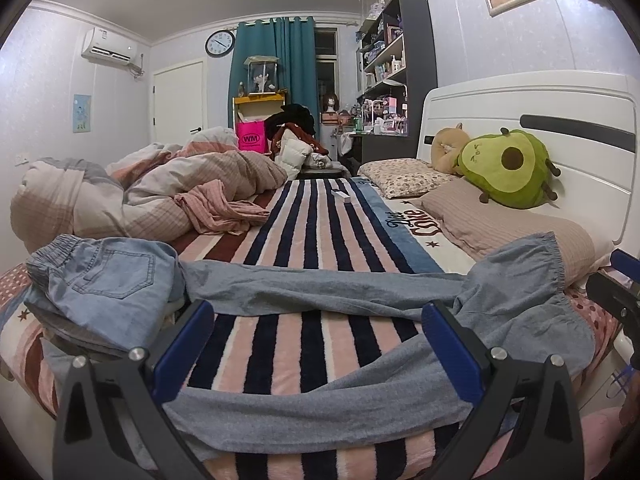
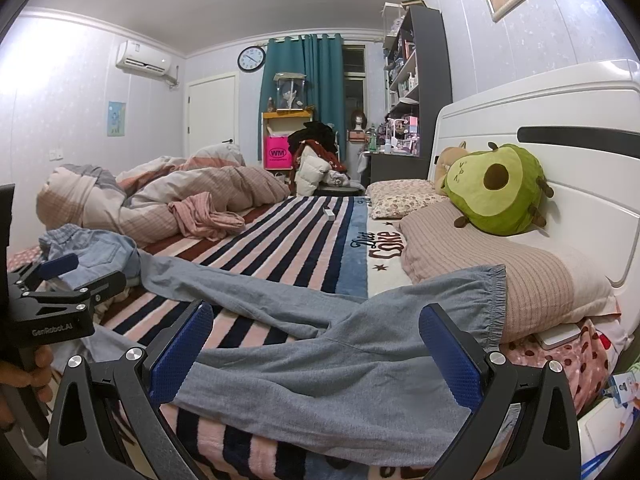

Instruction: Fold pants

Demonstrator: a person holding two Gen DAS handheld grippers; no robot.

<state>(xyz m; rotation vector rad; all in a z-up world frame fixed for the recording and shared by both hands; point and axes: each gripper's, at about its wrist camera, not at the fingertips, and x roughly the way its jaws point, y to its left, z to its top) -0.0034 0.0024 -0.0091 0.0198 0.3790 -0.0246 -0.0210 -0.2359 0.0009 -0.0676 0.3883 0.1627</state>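
Nearest the lens, the left claw [image 1: 318, 344] stands wide over the striped blanket [image 1: 304, 220], holding nothing. The grey pants [image 1: 320, 284] lie unfolded across the bed from 9 to 3 o'clock, one leg passing between its fingers. The right claw [image 2: 316, 346] is equally wide and empty above the pants' cuffed end [image 2: 496, 284], near the pillow [image 2: 532, 280] at 2 o'clock.

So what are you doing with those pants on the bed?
A person is about to fold the grey-blue pants, which lie spread out and unfolded across the striped blanket. They hold a tool in each hand. The left tool and the right tool are both open, hovering over the near pant leg without gripping it. No fold is made yet.
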